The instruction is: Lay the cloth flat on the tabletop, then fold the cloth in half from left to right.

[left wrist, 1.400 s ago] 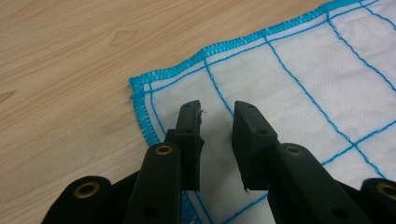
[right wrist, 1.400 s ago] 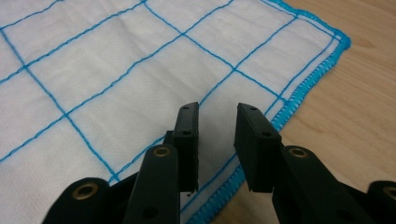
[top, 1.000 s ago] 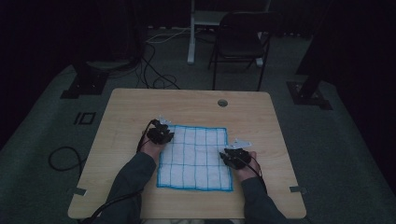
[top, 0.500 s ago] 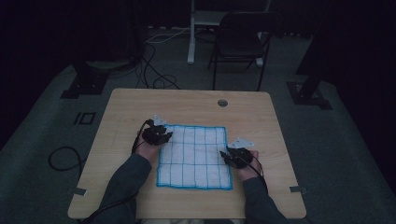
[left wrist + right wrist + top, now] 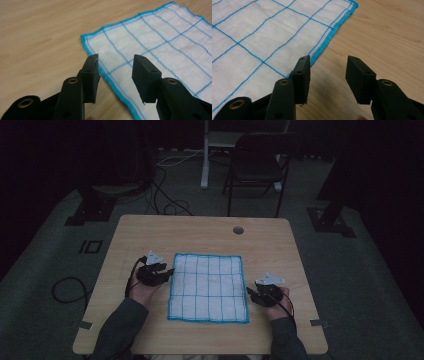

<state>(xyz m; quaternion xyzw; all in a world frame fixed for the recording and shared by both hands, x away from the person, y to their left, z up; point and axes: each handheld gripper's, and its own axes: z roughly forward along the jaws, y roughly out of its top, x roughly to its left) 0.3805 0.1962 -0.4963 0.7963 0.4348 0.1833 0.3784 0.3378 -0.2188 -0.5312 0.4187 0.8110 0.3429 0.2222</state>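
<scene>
Nearest to the person, both forearms come in over the table [image 5: 150,227] edge, one gripper in each hand. The right gripper [image 5: 327,65] hangs just off the right edge of the cloth [image 5: 208,287], about halfway along it; its jaws have just been opening and now stand apart with nothing between them, only bare wood and the blue hem under the gap. The left gripper [image 5: 115,64] sits a little further up, by the far left corner of the cloth; its jaws have likewise just been opening and stand released, the hem running beneath the gap but not pinched.

The cloth itself, white with a blue grid and blue border, lies spread flat and square in the middle of the table, all four corners out, no fold or bunching that I can make out in the dim light. To my eye the spreading is done: the cloth looks laid out and let go, and both grippers are clear of it. What is left, if anything, seems small, perhaps drawing the hands away or a last tug to square an edge.

Beyond the cloth the far half of the table is bare but for a cable hole [image 5: 238,230]. Past the table a chair [image 5: 256,167] stands on the dark floor.
</scene>
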